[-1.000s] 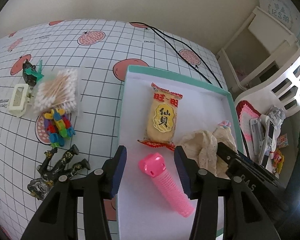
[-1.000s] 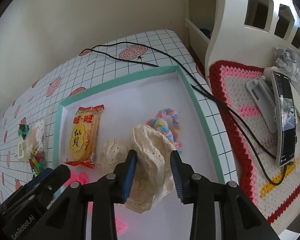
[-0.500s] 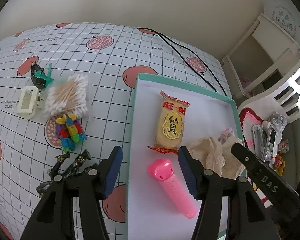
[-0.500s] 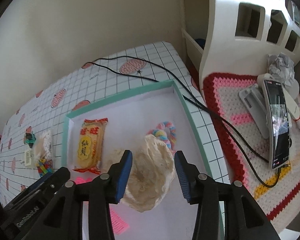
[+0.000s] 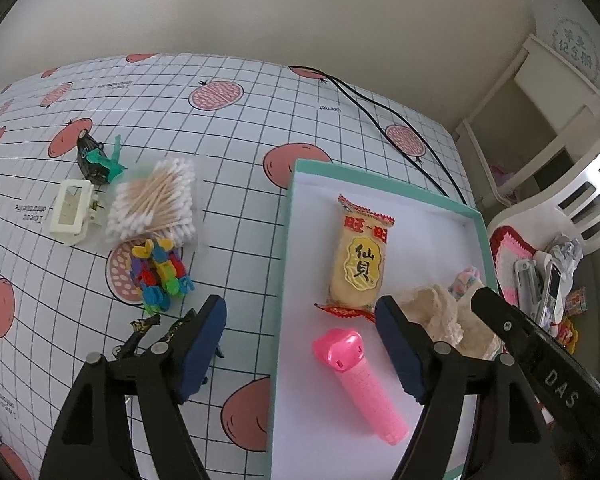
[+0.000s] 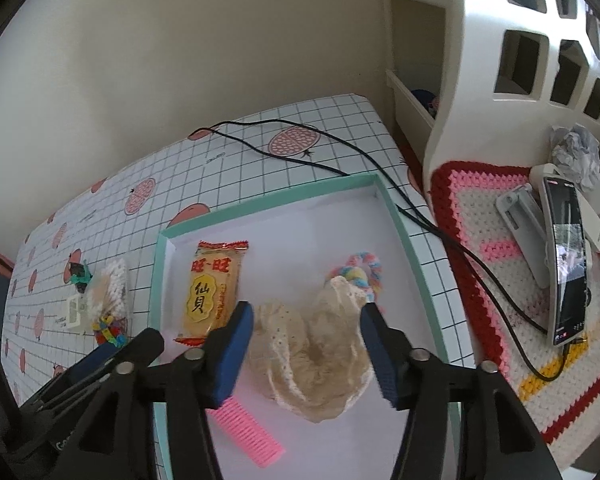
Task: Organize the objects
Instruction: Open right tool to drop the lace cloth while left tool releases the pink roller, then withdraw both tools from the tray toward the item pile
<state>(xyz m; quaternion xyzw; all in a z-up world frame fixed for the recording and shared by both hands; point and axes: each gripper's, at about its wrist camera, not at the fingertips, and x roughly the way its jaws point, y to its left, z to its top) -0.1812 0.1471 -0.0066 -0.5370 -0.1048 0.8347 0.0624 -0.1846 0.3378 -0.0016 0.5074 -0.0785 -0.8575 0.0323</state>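
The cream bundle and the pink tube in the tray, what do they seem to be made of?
The cream bundle looks like soft lace fabric: matte, crumpled, with scalloped eyelet edges. The pink tube seems moulded plastic: glossy cap, evenly ribbed body. The tray is probably cardboard, with thin teal walls and a flat white floor.

Phone (image 6: 566, 264) on crocheted mat (image 6: 496, 216); cable (image 6: 380, 168)

left tool (image 5: 300, 344) widened, risen | right tool (image 6: 306, 344) released lace cloth (image 6: 312, 356)

Left hand-held gripper (image 5: 300, 344): you had black arms, navy pads, silver screws.
Right hand-held gripper (image 6: 306, 344): yours matched it; white "DAS" lettering marked its side.
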